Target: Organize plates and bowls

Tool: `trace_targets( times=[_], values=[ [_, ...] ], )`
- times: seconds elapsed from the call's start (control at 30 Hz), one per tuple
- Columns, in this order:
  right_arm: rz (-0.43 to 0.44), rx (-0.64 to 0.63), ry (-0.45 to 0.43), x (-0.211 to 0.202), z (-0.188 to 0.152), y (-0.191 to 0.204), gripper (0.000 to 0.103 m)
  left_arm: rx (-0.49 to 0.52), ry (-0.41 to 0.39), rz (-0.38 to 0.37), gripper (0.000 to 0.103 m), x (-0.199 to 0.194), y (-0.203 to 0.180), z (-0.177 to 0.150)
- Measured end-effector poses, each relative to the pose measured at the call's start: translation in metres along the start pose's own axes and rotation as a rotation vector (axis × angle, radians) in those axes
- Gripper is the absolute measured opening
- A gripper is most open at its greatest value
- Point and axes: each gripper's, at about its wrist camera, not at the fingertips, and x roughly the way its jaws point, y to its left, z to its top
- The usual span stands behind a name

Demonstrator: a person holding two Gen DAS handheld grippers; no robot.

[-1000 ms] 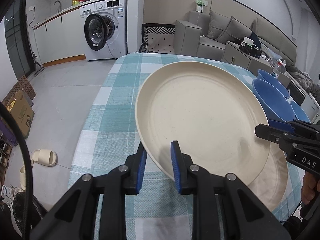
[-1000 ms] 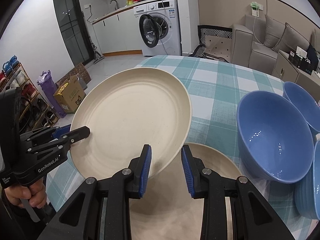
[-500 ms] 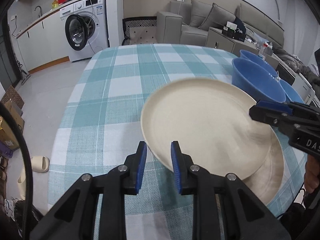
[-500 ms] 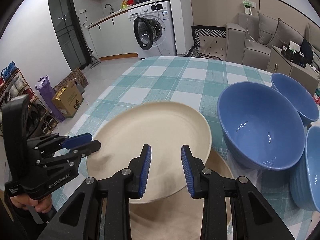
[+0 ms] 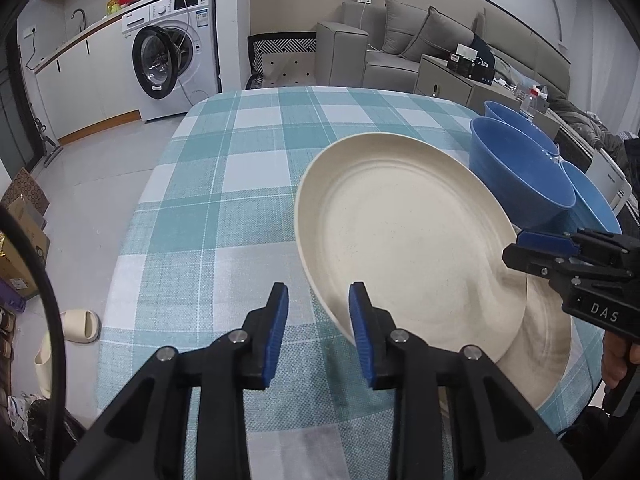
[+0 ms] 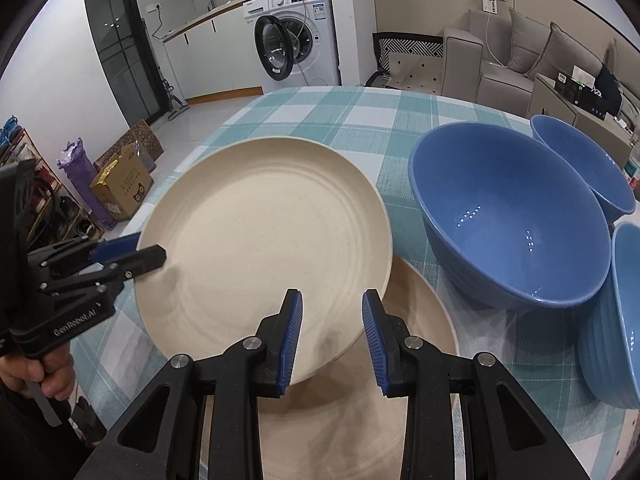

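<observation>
Cream-coloured, the upper plate (image 6: pixel 260 240) is lying off-centre on the lower plate (image 6: pixel 420 312), beside the blue bowls (image 6: pixel 512 216) on the table (image 5: pixel 224 184). Both the left gripper (image 5: pixel 318 320) and right gripper (image 6: pixel 330 336) are holding jaws apart (gripping nothing); nudge the rims flush, gently.

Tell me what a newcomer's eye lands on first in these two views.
The big cream plate dominates mid-table, lying offset over a second cream plate nearer the camera, with both open grippers, left and right, at its rim. Next come the glossy blue bowls clustered to its right on the teal checked tablecloth.
</observation>
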Motion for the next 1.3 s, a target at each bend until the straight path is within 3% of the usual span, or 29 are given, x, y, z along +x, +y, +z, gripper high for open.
trace_targets(
  times=[0.17,0.37,0.87,1.3],
  values=[
    [-0.020,-0.008,0.020,0.004,-0.003,0.000,0.032,-0.008,0.001,-0.001,0.042,0.000,0.004,0.001],
    [-0.047,-0.008,0.037,0.010,-0.007,-0.002,0.034,-0.010,0.009,0.027,0.042,0.001,0.009,0.000],
    [-0.040,-0.028,0.047,0.019,-0.014,-0.002,0.034,-0.025,-0.003,0.003,0.044,-0.002,0.014,0.001],
    [-0.049,-0.044,0.056,0.015,-0.023,-0.003,0.034,0.109,0.026,-0.015,0.034,0.004,-0.021,-0.007]
  ],
)
